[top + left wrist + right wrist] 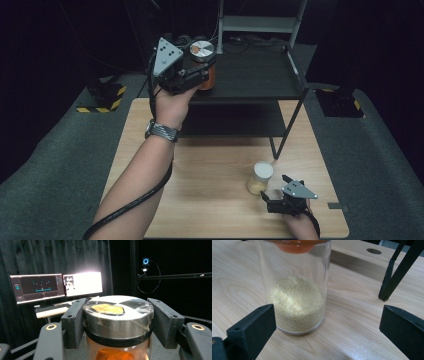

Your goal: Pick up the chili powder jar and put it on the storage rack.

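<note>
The jar with the metal lid [117, 322] is clear glass with orange-brown contents, and its silver lid carries a strip of clear tape and a tan patch on top. The left tongs [117, 323] are clamped on this jar, one black jaw pressed against each side just under and along the lid. In the high view this jar [204, 62] is held above the upper level of the black shelf [255, 75], at the shelf's left end, with the left tongs [197, 75] wrapped around it.

A second jar [295, 287] stands upright on the wooden surface [352, 322] in front of the shelf, clear glass partly filled with fine pale yellow grains. The right tongs [325, 325] are spread wide and grip nothing; the grain jar sits between the jaws, closer to the left one, touching neither.
</note>
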`<state>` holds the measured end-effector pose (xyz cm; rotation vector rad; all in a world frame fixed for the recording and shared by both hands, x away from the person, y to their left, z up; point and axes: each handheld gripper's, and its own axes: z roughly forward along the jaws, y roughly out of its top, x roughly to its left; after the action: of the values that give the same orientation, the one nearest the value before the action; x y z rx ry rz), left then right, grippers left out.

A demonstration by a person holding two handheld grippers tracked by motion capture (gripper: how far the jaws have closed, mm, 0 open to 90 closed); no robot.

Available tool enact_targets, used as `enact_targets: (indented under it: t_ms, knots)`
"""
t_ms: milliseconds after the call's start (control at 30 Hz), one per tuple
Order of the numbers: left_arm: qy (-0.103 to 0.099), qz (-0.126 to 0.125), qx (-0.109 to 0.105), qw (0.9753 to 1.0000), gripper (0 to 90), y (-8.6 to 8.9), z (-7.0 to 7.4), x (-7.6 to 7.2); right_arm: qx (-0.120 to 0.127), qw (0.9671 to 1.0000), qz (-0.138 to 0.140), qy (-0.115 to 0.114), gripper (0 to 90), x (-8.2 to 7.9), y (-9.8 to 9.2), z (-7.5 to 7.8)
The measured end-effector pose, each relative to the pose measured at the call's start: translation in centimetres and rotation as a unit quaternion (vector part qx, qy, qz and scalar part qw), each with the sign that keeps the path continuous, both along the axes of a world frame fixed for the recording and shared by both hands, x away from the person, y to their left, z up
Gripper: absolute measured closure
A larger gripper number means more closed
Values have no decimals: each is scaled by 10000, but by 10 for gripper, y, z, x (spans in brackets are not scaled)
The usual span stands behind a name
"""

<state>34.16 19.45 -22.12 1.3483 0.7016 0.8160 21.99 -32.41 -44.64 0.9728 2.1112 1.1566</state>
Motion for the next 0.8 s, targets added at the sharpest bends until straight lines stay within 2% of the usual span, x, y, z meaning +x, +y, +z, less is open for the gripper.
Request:
enact_targets:
  t_ms: [267, 800]
  knots:
    - [69, 23, 6, 10000, 348, -8, 0, 9, 21, 10000, 18, 5, 1, 1, -1, 0]
    - [282, 87, 0, 9996, 348, -12, -4, 20, 60, 10000, 39, 3, 1, 1, -3, -1]
